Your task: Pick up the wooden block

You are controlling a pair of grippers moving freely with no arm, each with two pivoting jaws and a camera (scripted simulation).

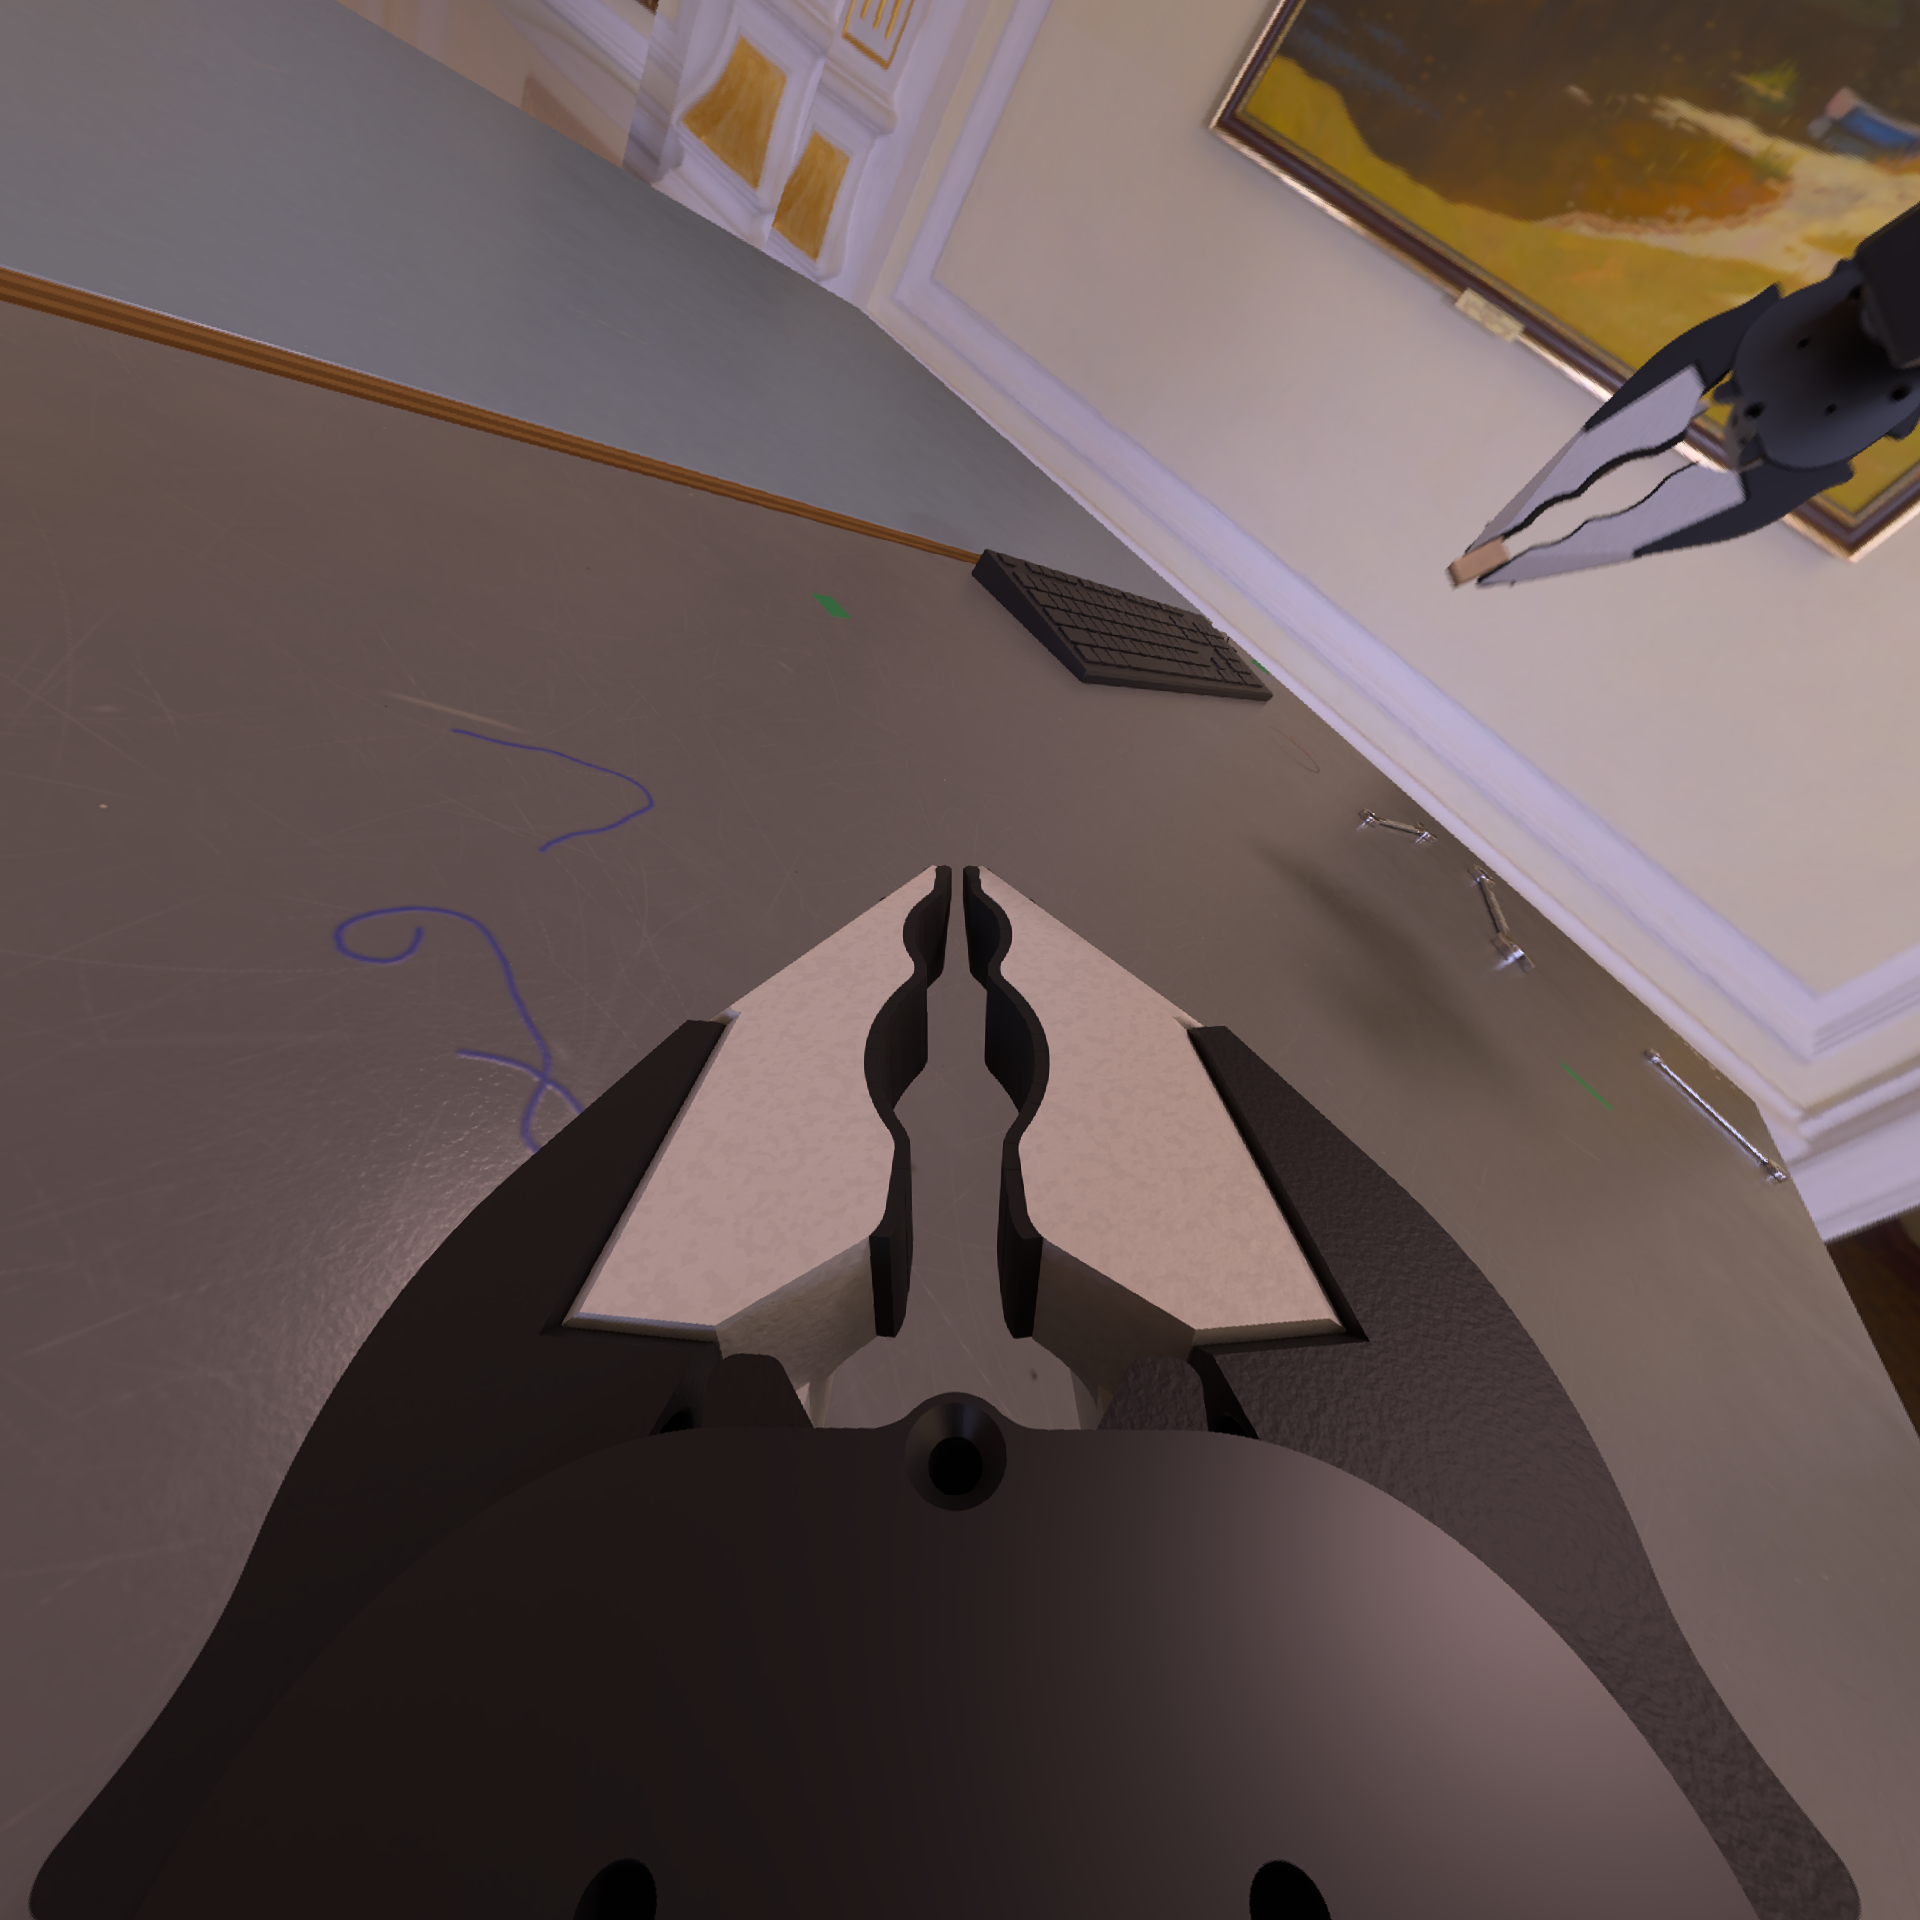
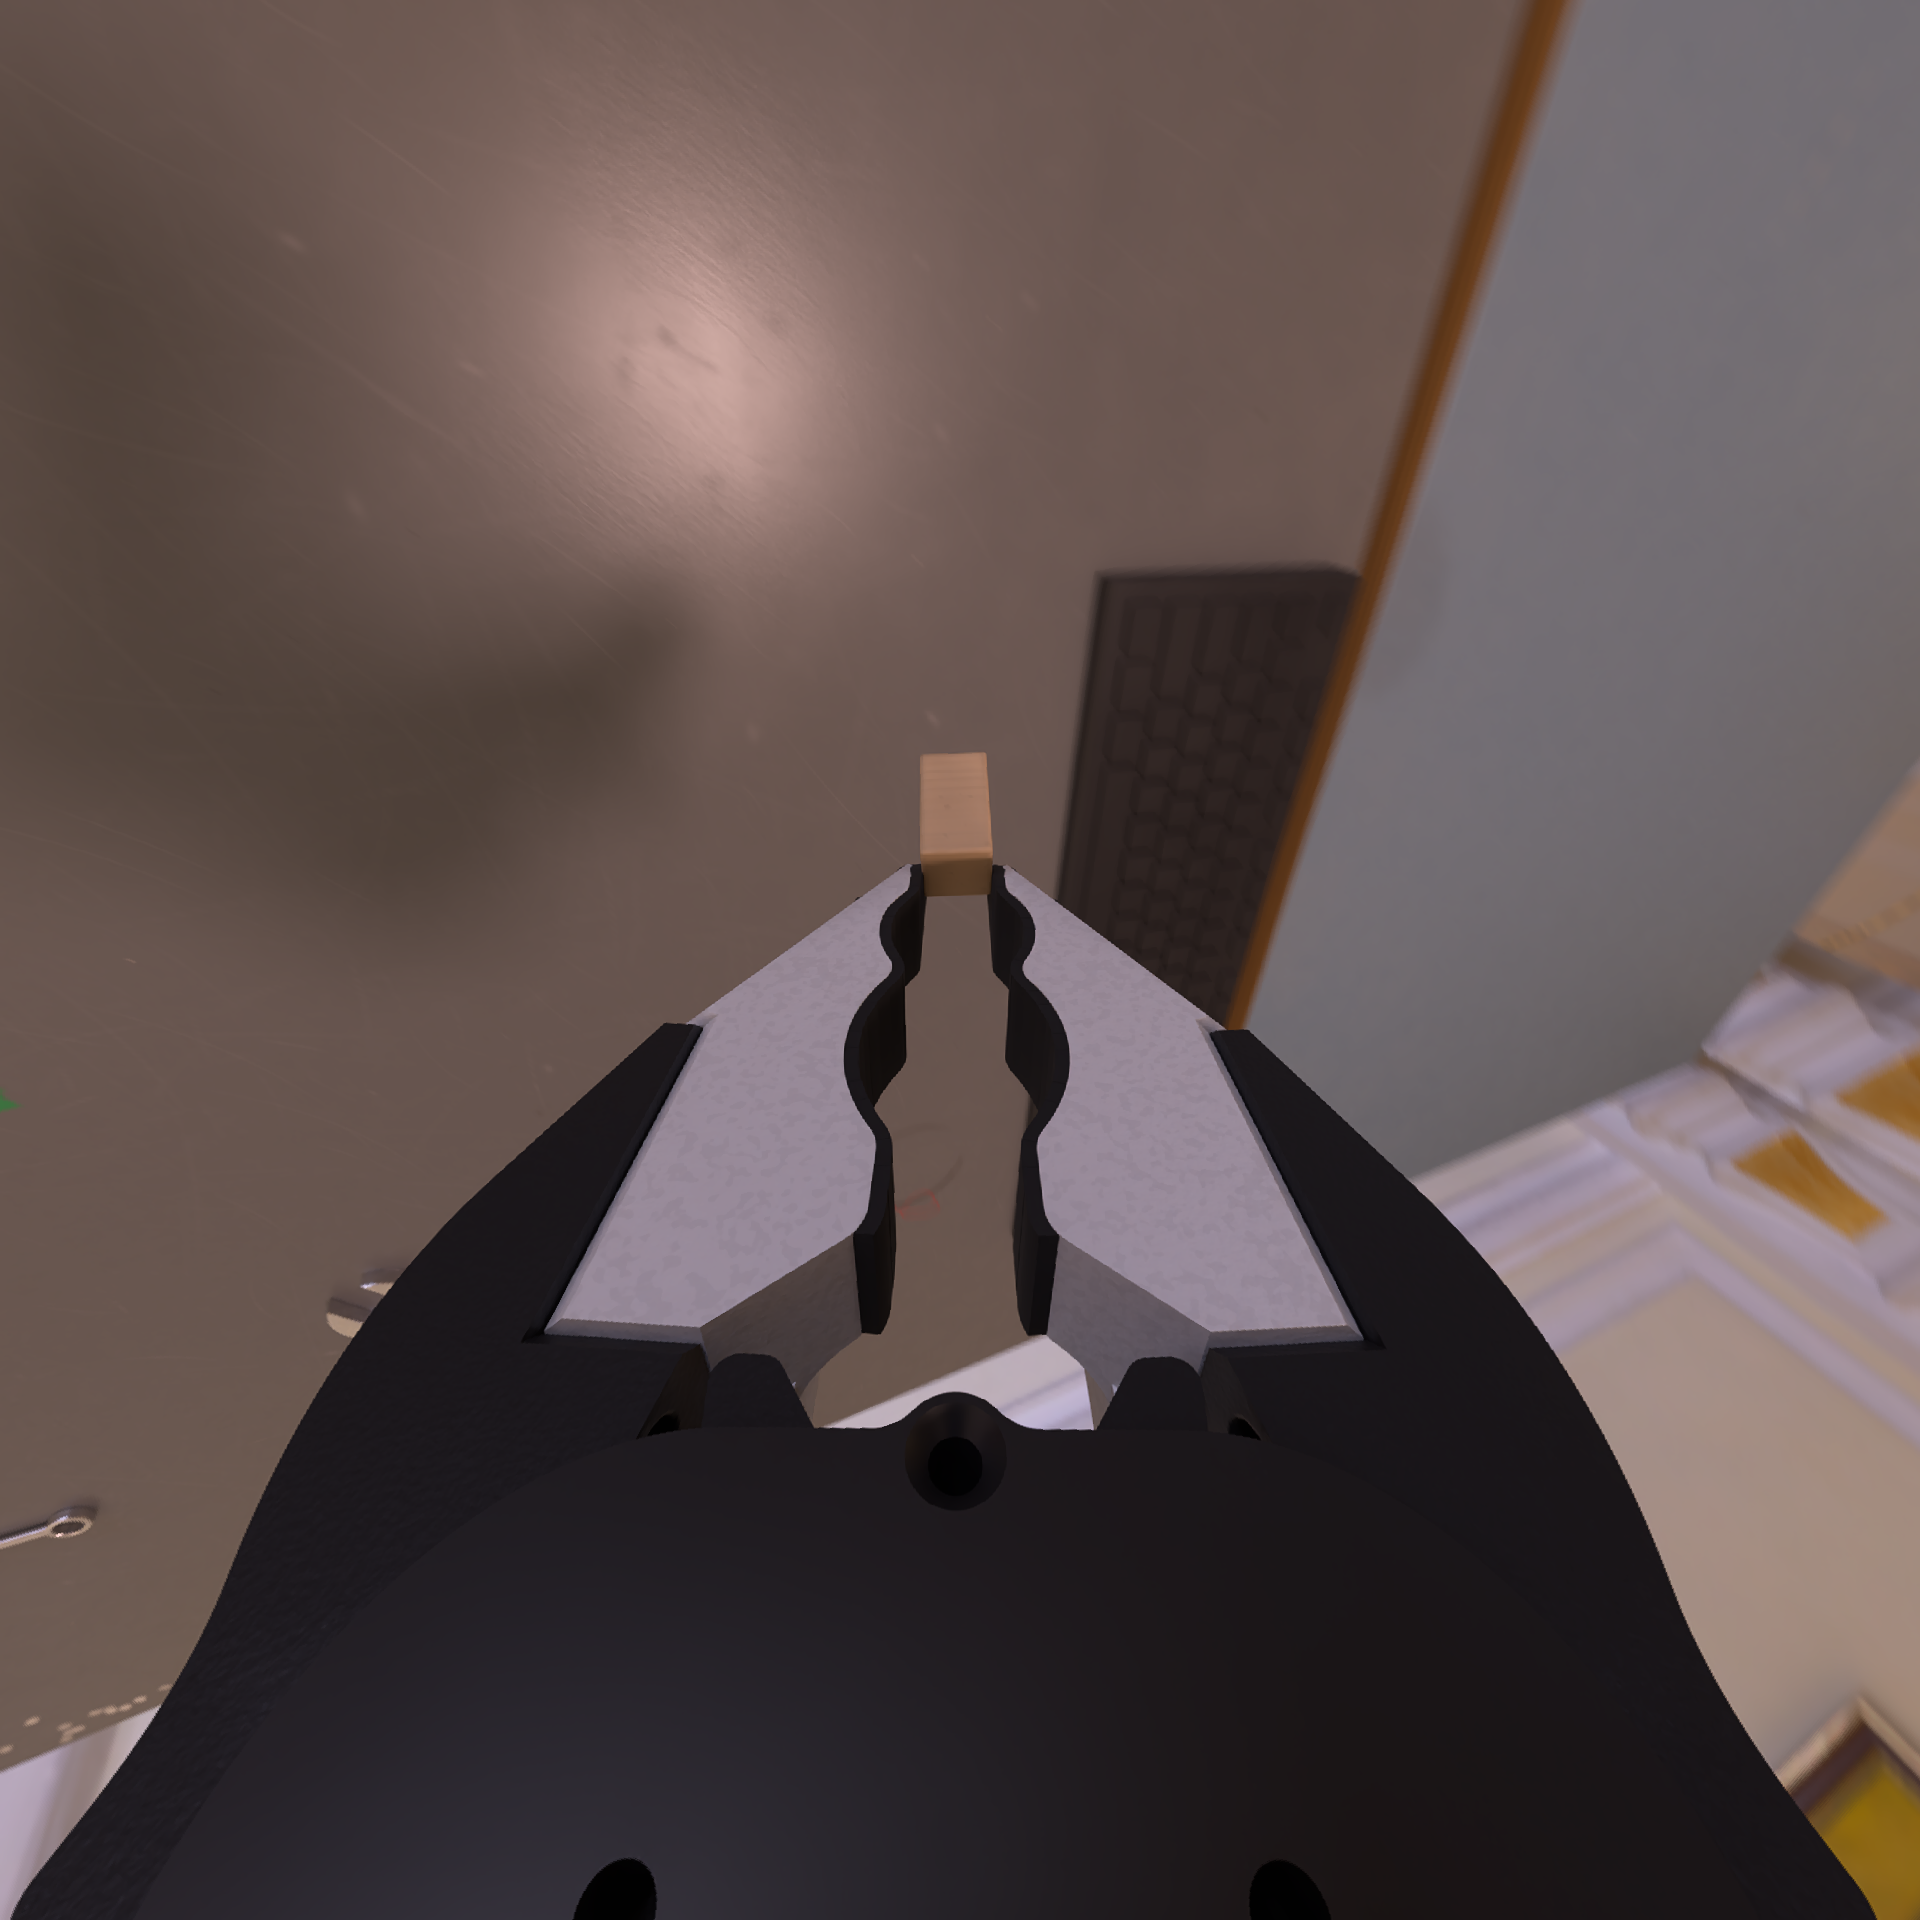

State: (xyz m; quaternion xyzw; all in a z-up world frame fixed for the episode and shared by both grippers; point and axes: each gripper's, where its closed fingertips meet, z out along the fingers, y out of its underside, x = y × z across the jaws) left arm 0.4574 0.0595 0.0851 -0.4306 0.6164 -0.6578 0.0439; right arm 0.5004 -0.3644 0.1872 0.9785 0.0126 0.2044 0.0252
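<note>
The wooden block (image 2: 954,823) is a small tan piece pinched between the tips of my right gripper (image 2: 956,881), which is shut on it and holds it well above the brown table (image 2: 416,520). In the left wrist view the right gripper (image 1: 1481,566) shows at the upper right, in the air, with the block (image 1: 1467,567) at its tip. My left gripper (image 1: 956,873) is shut and empty, its tips nearly touching, over the table (image 1: 312,623).
A black keyboard (image 1: 1122,636) lies near the table's far edge; it also shows in the right wrist view (image 2: 1195,769). Small metal pins (image 1: 1496,920) and a long rod (image 1: 1714,1117) lie near the right edge. Blue scribbles (image 1: 499,997) mark the tabletop.
</note>
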